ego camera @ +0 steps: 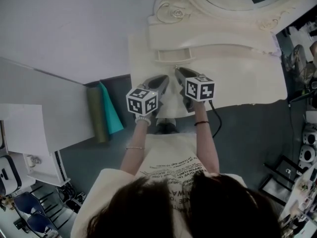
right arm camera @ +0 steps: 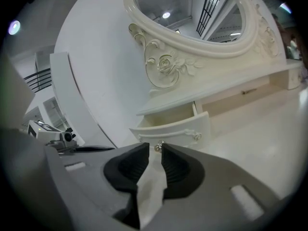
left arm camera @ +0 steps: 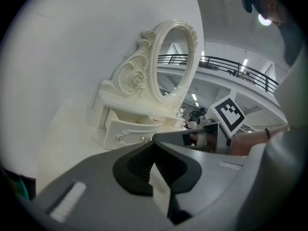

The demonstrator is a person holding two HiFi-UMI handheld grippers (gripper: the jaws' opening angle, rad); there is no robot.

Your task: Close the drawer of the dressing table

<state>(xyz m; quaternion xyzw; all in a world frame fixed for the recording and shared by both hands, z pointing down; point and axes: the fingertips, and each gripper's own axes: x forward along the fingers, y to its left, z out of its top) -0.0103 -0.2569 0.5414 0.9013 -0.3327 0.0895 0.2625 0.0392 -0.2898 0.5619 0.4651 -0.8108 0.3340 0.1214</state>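
Dressing table [ego camera: 237,78]: cream-white coating throughout, smooth, low satin sheen; what lies under the coating cannot be told. Carved mirror frame [left arm camera: 159,57]: same coating, with scrollwork and rosette relief. Mirror glass [right arm camera: 192,8]: glossy, fully reflective. Drawer [right arm camera: 175,129]: front coated as the table and bearing raised moulding. Drawer knobs [left arm camera: 118,138]: small, bright, metallic glint.

Left gripper [left arm camera: 153,143] and right gripper [right arm camera: 155,146]: grey shells, matt, smooth, plastic in appearance. Pads [right arm camera: 175,167]: black, matt, finely ribbed. Marker cube [ego camera: 142,102]: matt black-and-white faces.

Floor [ego camera: 247,133]: dark grey, matt. Shirt [ego camera: 168,157]: cream cloth, printed lettering.
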